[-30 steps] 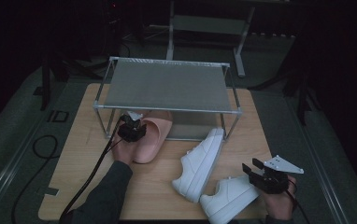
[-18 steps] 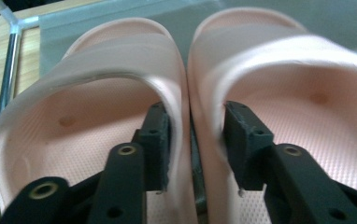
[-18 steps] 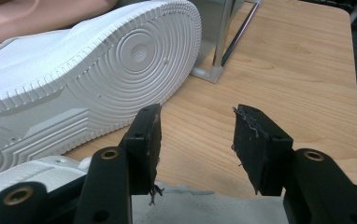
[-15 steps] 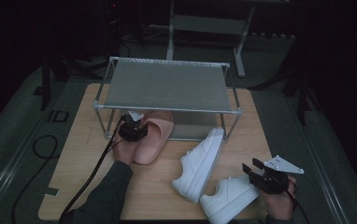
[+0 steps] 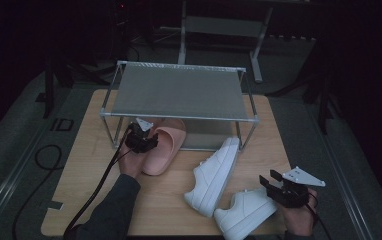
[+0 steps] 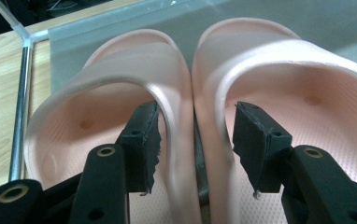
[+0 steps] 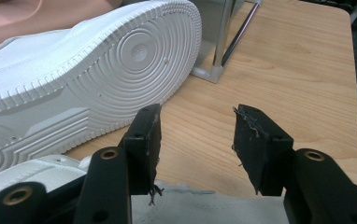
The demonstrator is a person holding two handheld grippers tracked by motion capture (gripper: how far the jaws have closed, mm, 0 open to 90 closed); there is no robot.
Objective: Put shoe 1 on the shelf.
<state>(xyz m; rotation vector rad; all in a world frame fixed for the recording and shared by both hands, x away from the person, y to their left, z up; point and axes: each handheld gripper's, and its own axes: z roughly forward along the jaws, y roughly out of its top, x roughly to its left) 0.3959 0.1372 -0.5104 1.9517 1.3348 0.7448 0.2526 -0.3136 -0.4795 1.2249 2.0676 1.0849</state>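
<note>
Jaws just opening, the left gripper straddles the touching inner walls of two pink slippers at the rack's edge, while the right gripper gapes empty over bare tabletop.

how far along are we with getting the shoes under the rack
Done: the pink slippers lie side by side with their toes under the rack. In hand: the left gripper straddles their two inner walls; its jaws have just been opening and the pads stand clear. Left: both white sneakers lie out on the table, one tipped on its side, beside the open right gripper.
</note>
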